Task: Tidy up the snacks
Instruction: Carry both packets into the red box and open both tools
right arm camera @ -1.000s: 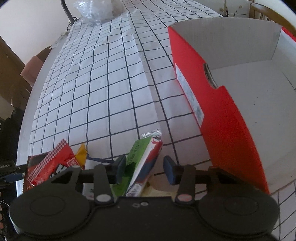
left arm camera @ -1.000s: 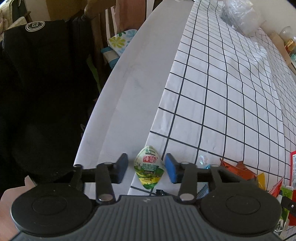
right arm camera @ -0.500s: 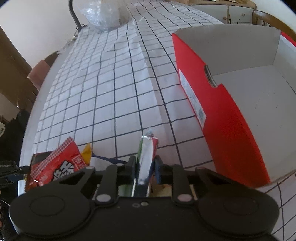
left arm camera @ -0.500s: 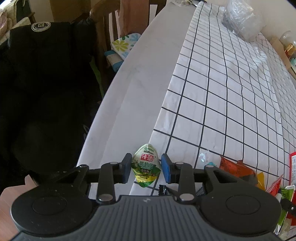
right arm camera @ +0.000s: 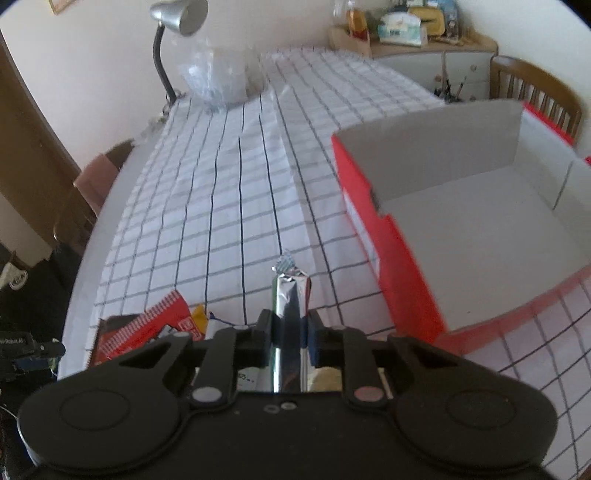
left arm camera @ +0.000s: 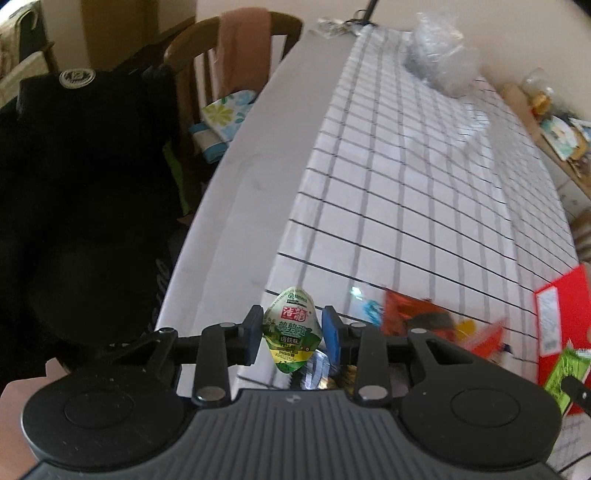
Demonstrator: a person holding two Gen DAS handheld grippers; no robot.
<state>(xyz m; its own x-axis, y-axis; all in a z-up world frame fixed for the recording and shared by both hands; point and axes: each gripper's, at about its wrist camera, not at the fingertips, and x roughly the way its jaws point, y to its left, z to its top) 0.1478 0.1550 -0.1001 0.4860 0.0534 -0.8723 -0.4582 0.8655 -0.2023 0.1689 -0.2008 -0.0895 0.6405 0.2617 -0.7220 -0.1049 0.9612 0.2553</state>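
My left gripper [left arm camera: 291,334] is shut on a small green and white snack packet [left arm camera: 291,332] and holds it above the table's left edge. My right gripper [right arm camera: 290,328] is shut on a silver foil snack bag [right arm camera: 291,295], held edge-on above the checked cloth, left of the open red box [right arm camera: 395,258]. The box inside is white and bare. It also shows in the left wrist view [left arm camera: 554,317]. A red snack bag [right arm camera: 147,332] and other packets [left arm camera: 424,317] lie on the cloth near the front.
A clear plastic bag [right arm camera: 218,74] and a desk lamp [right arm camera: 173,22] stand at the far end of the table. Wooden chairs [left arm camera: 207,55] stand at the left side and another chair [right arm camera: 535,88] behind the box. A black garment [left arm camera: 74,184] hangs at left.
Both grippers closed on their packets and lifted them off the table. The right gripper rose and now faces further across the table toward the box.
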